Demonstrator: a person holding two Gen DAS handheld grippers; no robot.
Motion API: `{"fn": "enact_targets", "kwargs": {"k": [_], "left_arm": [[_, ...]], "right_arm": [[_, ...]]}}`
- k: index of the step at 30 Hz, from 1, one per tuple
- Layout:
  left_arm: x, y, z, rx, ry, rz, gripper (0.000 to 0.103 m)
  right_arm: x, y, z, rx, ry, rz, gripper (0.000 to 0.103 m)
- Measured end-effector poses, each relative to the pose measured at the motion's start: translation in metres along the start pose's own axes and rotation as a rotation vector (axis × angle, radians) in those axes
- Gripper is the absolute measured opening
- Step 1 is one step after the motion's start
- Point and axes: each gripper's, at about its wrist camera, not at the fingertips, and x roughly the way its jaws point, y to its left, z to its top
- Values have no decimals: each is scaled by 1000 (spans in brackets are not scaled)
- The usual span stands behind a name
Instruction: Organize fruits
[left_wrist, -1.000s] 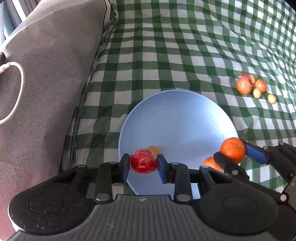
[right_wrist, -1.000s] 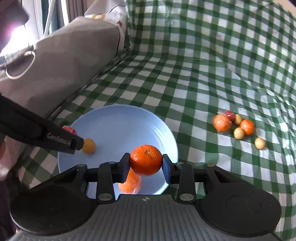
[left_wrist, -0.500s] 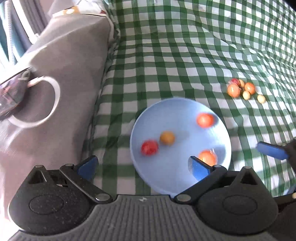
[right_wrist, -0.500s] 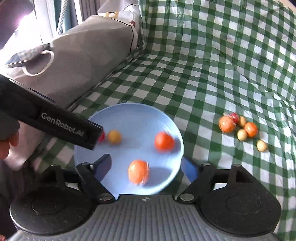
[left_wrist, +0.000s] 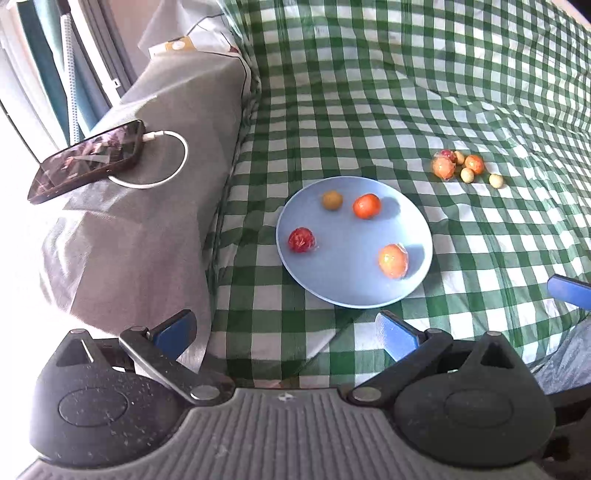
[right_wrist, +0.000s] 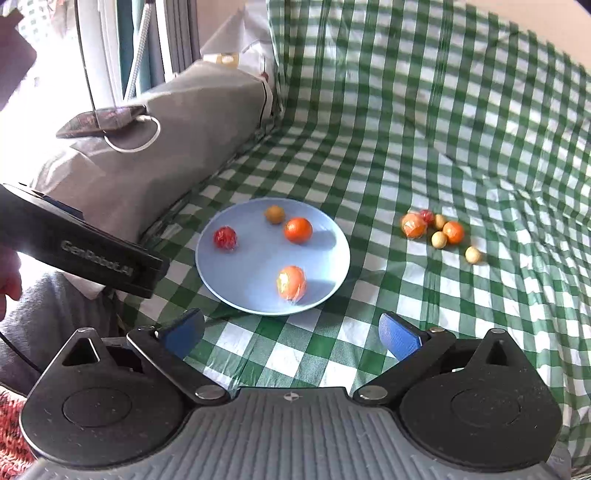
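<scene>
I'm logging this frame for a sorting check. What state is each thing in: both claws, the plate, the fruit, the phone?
left claw: open, empty.
right claw: open, empty.
blue plate: upright on the checked cloth, holding four fruits.
red fruit: loose on the plate.
two orange fruits: on the plate, apart.
small brown fruit: on the plate.
fruit cluster: on the cloth, off the plate.
phone: cable plugged in.

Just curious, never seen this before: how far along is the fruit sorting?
Four fruits already lie on the blue plate. Nothing is in hand: the left gripper and right gripper both have open, empty jaws. Six small fruits still wait on the checked cloth.
</scene>
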Motion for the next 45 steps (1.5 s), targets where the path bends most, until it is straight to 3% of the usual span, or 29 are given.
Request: {"fn": "enact_targets", "kwargs": {"k": [10,18,45], "left_arm": [[-28,-17,-14,62,-55,14,103],[-36,-8,-14,37,-73,40,103],[-6,-14,-8,49,23,19,103]], "right_arm": [[-33,-1,-11,30,-72,-20,102],[-34,0,-11,39,-77,-13,102],[-13,-5,-12,78,-20,-3,102]]}}
